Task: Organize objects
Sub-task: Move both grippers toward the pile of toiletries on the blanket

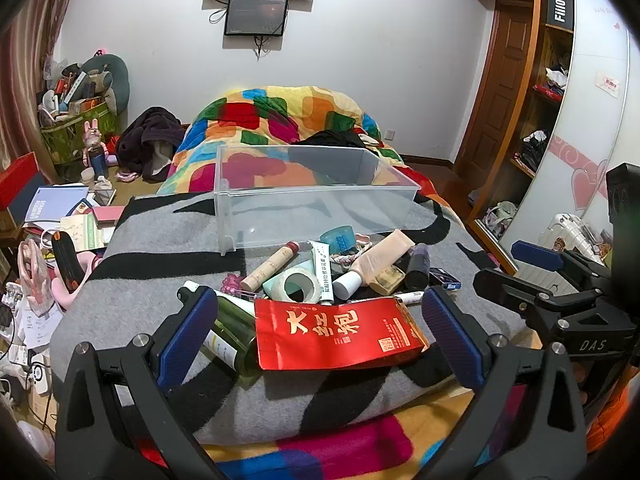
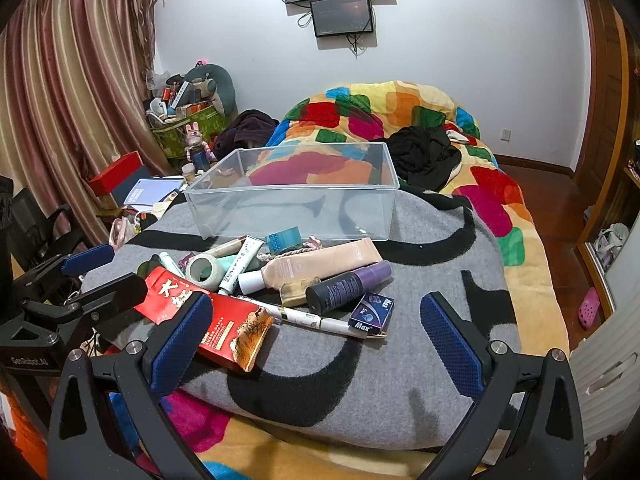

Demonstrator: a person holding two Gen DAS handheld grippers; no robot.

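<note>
A clear plastic bin (image 1: 316, 200) (image 2: 296, 208) stands empty on the grey blanket. In front of it lies a pile: a red tea pouch (image 1: 340, 334) (image 2: 212, 320), a green bottle (image 1: 234, 330), a tape roll (image 1: 298, 286) (image 2: 202, 270), a beige tube (image 1: 376, 262) (image 2: 320, 264), a dark purple bottle (image 1: 418, 266) (image 2: 348, 282), a white pen (image 2: 312, 318) and a small blue box (image 2: 370, 314). My left gripper (image 1: 318, 336) is open just above the red pouch. My right gripper (image 2: 316, 342) is open near the pen.
The grey blanket (image 2: 400, 380) lies over a colourful quilt (image 2: 500, 196) on the bed. Cluttered books and bags (image 1: 60, 216) sit to the left. A wardrobe (image 1: 540, 120) stands to the right. Black clothing (image 2: 424, 152) lies behind the bin.
</note>
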